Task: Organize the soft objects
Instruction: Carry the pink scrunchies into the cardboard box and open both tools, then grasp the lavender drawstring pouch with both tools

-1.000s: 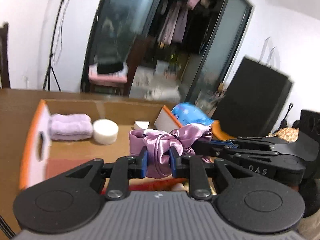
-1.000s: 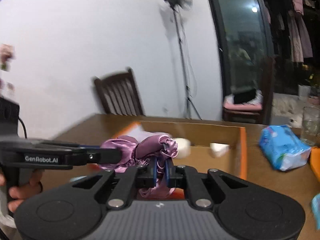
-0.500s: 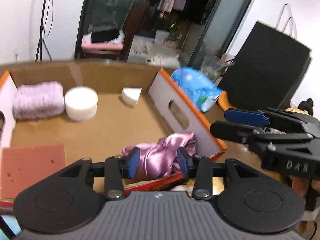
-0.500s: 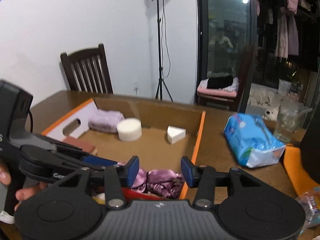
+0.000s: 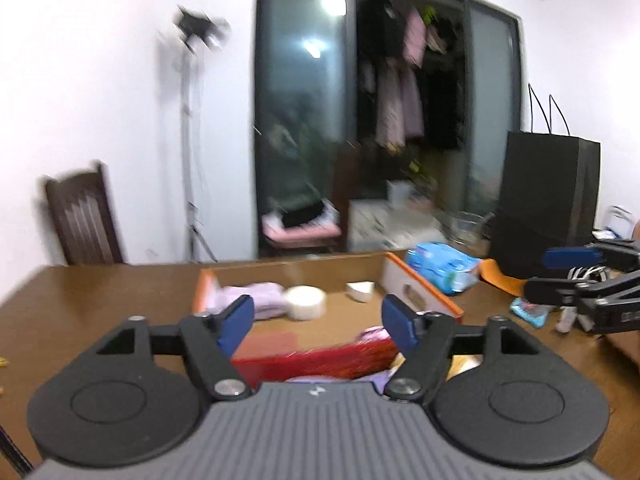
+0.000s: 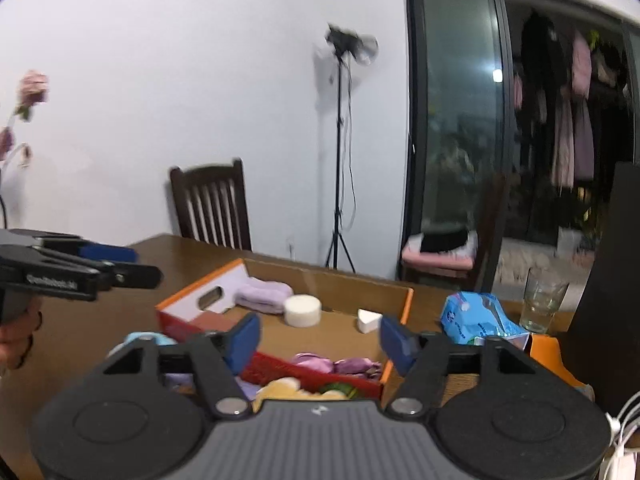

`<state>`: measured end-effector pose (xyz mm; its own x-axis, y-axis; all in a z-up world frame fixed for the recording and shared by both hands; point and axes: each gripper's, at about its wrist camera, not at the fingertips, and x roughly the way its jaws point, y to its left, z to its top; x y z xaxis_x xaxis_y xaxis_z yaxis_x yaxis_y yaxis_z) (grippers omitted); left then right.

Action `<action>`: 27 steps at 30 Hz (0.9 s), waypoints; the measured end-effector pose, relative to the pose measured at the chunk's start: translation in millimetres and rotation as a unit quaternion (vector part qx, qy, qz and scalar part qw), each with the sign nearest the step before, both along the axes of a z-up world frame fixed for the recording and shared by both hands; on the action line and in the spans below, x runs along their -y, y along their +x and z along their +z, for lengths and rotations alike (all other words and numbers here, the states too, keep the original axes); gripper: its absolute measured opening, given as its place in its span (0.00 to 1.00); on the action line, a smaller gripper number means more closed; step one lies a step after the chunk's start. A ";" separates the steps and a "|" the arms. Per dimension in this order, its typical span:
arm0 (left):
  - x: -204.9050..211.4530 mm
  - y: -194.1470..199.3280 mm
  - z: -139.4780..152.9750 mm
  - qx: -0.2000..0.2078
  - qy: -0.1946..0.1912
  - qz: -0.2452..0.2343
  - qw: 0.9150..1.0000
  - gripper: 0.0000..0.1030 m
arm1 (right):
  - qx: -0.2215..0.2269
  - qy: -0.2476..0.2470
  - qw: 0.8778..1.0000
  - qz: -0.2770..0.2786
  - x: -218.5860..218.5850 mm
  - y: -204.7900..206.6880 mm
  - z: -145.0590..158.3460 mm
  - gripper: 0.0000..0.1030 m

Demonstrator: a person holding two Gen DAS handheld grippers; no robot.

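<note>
Both grippers are showing black linkage arms with silver pivot screws, blue fingertip pads (image 5: 236, 322), ribbed grey housings; the left gripper (image 6: 120, 266) is wearing white lettering.

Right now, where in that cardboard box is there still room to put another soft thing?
The bare floor mid-box, between the white round sponge, white wedge and purple satin cloth. The far-left corner, with the lilac towel, is crowded.

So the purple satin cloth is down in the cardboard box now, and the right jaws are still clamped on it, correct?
Not quite. The purple satin cloth does lie in the cardboard box, at its near end, but the right gripper is not clamped on it: the right wrist view shows the jaws spread and opening, with nothing pressed between them. The left gripper is opening and empty too.
</note>
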<state>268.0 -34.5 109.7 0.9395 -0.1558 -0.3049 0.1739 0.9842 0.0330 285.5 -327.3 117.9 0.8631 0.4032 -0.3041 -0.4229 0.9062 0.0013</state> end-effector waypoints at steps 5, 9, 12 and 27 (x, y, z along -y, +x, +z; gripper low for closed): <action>-11.5 -85.0 -38.2 0.049 -0.006 0.058 0.997 0.91 | 0.042 0.018 0.999 0.003 -10.4 -74.2 -29.6 0.93; -11.7 -125.2 -65.3 0.037 -0.013 0.078 0.996 0.92 | 0.022 0.057 0.998 0.003 -16.9 -113.3 -59.0 0.98; -10.1 -137.2 -76.0 0.021 -0.012 0.077 0.997 0.92 | 0.003 0.076 0.997 0.004 -22.3 -131.1 -79.2 0.97; -6.7 -106.9 -95.3 -0.016 -0.028 0.054 0.998 0.93 | -0.027 0.065 0.996 -0.046 -20.5 -122.4 -102.7 0.95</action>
<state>161.1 -27.8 14.4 0.9416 -0.0719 -0.3291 0.0669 0.9974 -0.0264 163.1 -306.9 15.2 0.8825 0.3613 -0.3012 -0.3335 0.9321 0.1411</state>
